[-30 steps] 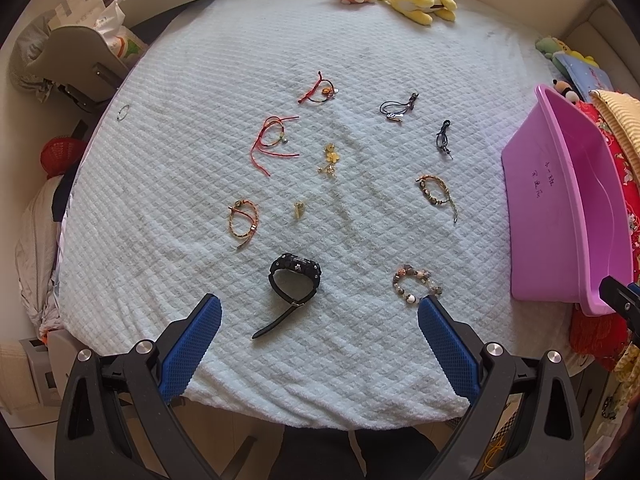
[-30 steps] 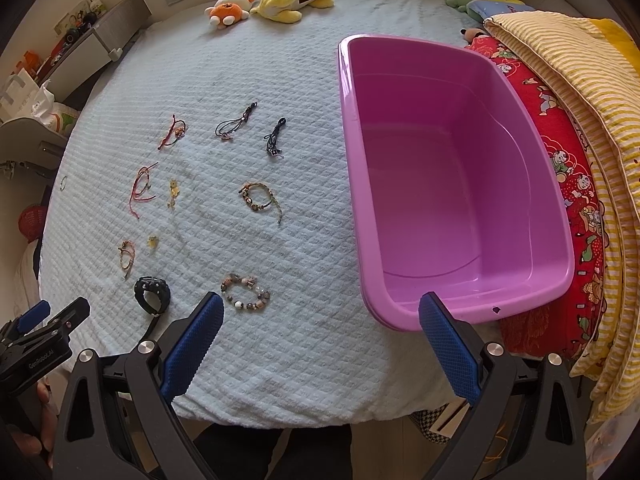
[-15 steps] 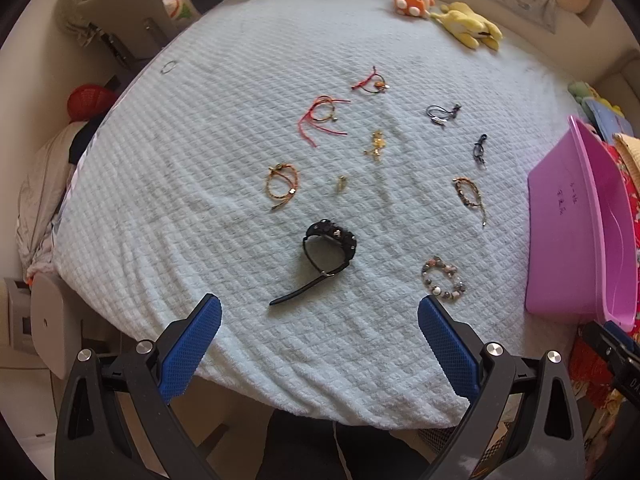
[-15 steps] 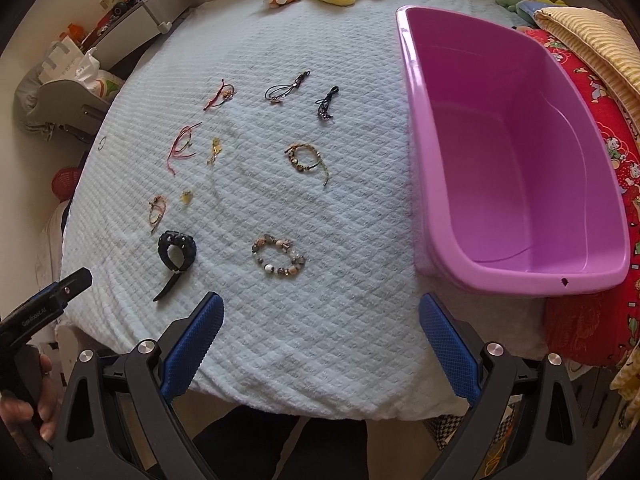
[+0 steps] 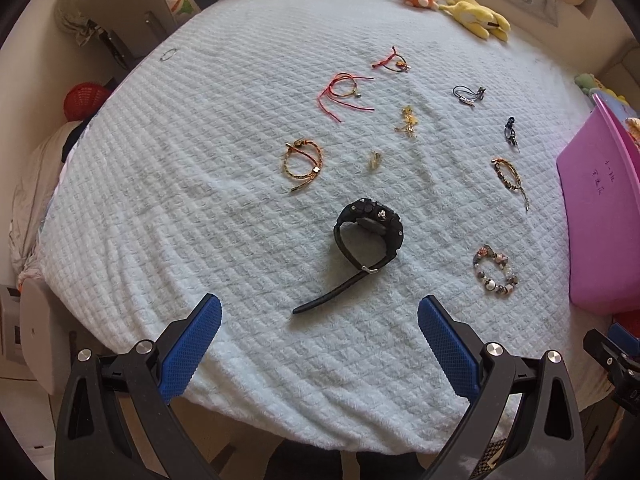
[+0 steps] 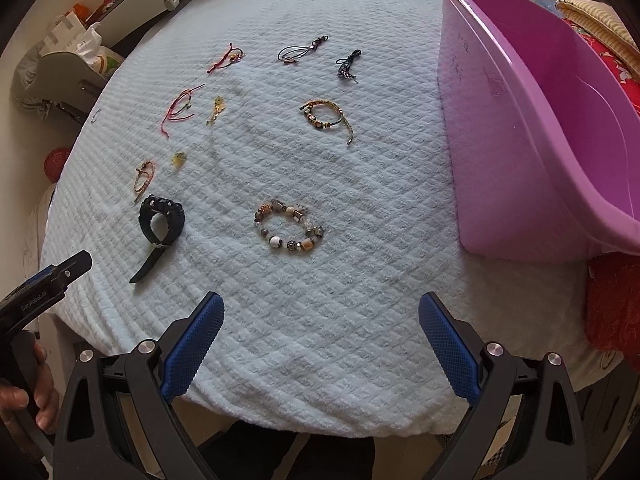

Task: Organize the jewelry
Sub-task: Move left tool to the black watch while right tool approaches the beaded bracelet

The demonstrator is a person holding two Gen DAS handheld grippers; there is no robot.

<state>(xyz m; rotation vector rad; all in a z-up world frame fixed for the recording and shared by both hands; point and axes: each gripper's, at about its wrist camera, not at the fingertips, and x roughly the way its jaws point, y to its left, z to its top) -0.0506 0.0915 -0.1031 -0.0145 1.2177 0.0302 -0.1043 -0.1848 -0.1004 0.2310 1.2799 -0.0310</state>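
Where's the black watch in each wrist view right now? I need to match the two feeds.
Left wrist: black watch sits centre frame, just beyond the open jaws.
Right wrist: black watch lies at left, mid-height.
Shared landmark: the beaded bracelet, to the watch's right in both views.

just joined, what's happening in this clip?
A person holds a gripper in each hand over a bed covered with a pale blue blanket. Both the left gripper and the right gripper are open and empty. The jewelry lies spread on the blanket, untouched: a black watch ahead of the left gripper, a beaded bracelet ahead of the right. The pink tub shows nothing inside.
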